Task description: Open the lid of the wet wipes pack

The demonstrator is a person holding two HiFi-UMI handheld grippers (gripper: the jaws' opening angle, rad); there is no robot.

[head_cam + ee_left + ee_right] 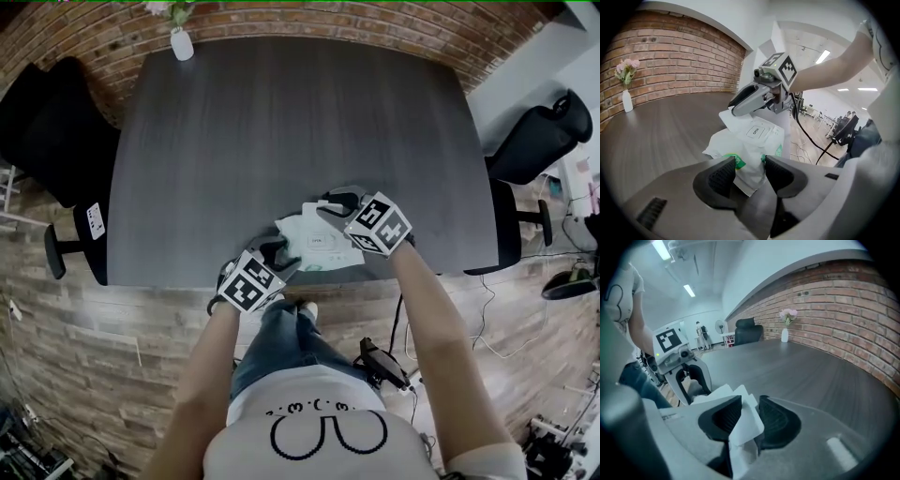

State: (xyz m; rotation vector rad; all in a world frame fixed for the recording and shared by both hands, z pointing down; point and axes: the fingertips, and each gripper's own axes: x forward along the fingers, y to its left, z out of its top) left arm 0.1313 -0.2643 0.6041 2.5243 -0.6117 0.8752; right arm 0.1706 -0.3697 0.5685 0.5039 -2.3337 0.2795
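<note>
A white wet wipes pack with green print lies on the dark table near its front edge. Its flat lid label, marked OPEN, lies closed on top. My left gripper is shut on the pack's near end, and the pack fills the gap between its pads. My right gripper sits at the pack's far end. A thin white flap of the pack is pinched between the right gripper's pads. The pack's far corner is lifted a little under the right gripper.
A white vase of flowers stands at the table's far left edge. Black chairs flank the table. Cables and gear lie on the wooden floor by the person's legs. A brick wall runs behind.
</note>
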